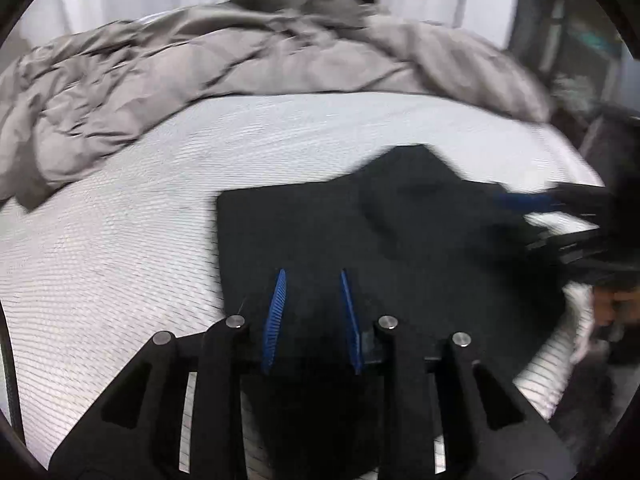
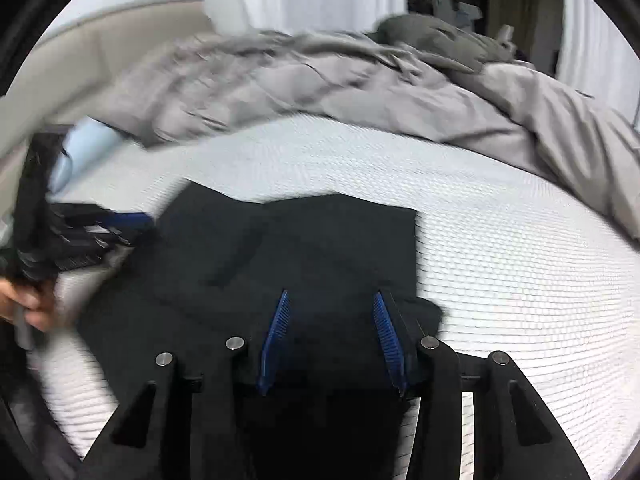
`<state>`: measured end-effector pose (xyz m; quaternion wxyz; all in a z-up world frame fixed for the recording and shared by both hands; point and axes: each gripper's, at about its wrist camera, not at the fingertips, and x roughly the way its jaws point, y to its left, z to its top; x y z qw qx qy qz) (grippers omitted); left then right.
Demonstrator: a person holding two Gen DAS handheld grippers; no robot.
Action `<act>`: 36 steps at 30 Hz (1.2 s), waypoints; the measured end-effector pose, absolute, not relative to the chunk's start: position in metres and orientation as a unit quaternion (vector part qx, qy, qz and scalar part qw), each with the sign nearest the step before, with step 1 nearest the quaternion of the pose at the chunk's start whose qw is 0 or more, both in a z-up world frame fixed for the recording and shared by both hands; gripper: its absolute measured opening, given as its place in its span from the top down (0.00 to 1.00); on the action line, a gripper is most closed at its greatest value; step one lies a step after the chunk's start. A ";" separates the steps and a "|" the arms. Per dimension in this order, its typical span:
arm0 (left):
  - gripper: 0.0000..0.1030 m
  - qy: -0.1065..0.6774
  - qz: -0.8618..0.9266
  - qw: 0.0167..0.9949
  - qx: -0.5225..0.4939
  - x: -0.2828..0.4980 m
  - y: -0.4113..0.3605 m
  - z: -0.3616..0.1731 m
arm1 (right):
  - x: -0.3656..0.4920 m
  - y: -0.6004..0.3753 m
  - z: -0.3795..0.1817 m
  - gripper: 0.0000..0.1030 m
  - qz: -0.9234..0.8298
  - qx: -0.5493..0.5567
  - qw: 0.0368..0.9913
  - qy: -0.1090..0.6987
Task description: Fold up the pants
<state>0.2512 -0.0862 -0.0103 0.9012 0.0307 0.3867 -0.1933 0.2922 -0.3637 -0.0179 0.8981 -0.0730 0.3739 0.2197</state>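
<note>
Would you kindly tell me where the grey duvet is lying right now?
In both wrist views the grey duvet lies bunched across the far side of the white mattress, beyond the black pants.

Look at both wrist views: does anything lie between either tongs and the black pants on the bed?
Nothing visible does. The left tongs and the right tongs both sit directly over the black pants, with only dark fabric between their blue pads. The grey duvet lies further back on the mattress.
</note>
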 end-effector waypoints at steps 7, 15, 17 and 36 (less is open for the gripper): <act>0.76 0.425 -0.265 0.864 0.053 0.229 -0.103 -0.046 | 0.282 -0.327 -0.067 0.55 0.255 -0.151 0.858 0.418; 0.76 0.382 -0.237 0.893 0.020 0.196 -0.062 -0.033 | 0.255 -0.378 -0.039 0.58 0.212 -0.116 0.889 0.388; 0.76 0.372 -0.264 0.890 0.011 0.188 -0.072 -0.027 | 0.248 -0.362 -0.031 0.57 0.247 -0.109 0.887 0.375; 0.34 0.360 -0.290 0.883 -0.086 0.174 -0.014 -0.008 | 0.252 -0.475 -0.030 0.32 0.245 0.047 0.884 0.396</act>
